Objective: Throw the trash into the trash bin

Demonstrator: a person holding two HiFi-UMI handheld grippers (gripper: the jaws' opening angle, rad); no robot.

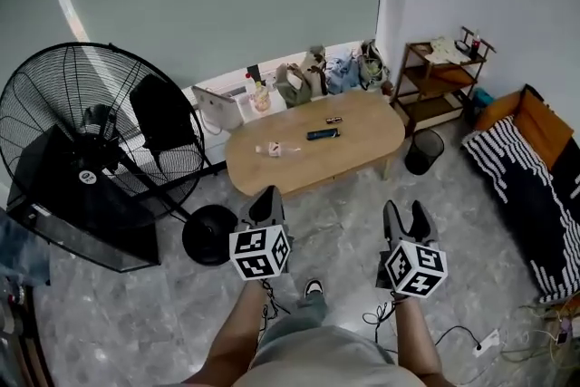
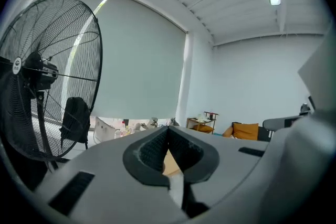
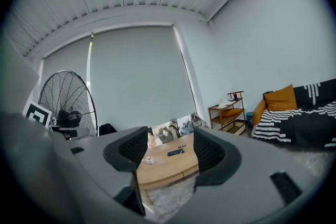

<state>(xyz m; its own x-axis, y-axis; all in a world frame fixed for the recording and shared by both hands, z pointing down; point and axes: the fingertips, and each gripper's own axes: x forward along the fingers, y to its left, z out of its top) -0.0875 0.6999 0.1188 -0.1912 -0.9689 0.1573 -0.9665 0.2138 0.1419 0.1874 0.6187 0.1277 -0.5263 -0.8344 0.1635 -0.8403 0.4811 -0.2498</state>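
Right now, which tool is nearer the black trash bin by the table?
Right. The right tool sits just short of the trash bin; the left tool is well off to the bin's left, facing the table.

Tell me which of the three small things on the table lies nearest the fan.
The pale crumpled wrapper; the blue thing and the small dark stick lie further right, away from the fan.

To your left stands a big fan [image 1: 89, 160]; ahead, an oval table [image 1: 362, 139]; a shelf [image 1: 437, 75] and sofa [image 1: 544, 195] on your right.
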